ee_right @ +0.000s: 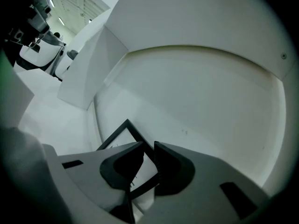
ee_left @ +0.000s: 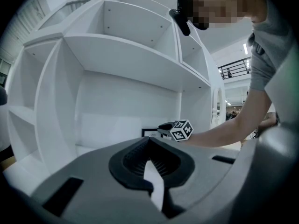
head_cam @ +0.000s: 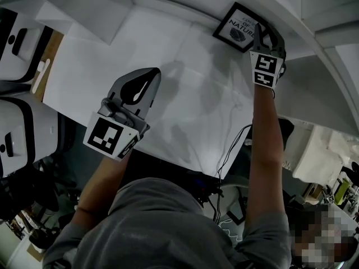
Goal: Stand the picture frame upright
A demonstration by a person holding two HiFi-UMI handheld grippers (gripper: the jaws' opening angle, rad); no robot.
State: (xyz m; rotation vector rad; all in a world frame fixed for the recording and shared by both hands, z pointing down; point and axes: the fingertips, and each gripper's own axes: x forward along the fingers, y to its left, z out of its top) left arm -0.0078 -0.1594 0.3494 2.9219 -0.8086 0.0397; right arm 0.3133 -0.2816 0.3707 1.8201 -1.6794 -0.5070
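- White bench (head_cam: 168,66): picture frame (head_cam: 235,29) sits far right, by the back wall
- Right gripper (head_cam: 261,32): fingers clamped on the frame's edge; a thin grip may slip, dropping it flat
- Left gripper (head_cam: 147,78): fingers together, empty, too far left to steady it

Left gripper (head_cam: 149,78) (ee_left: 150,142): held low and near body, pointing forward, jaws closed tip to tip, nothing between them. Left forearm (head_cam: 105,179) bare, bent in close to torso. Right arm (head_cam: 267,142) stretched far forward, nearly straight, forearm bare, grey sleeve at shoulder. Right gripper (head_cam: 261,28) (ee_right: 148,146): well ahead of left, marker cube facing up, jaws clamped on edge of picture frame (head_cam: 238,28) (ee_right: 122,130) near its corner.
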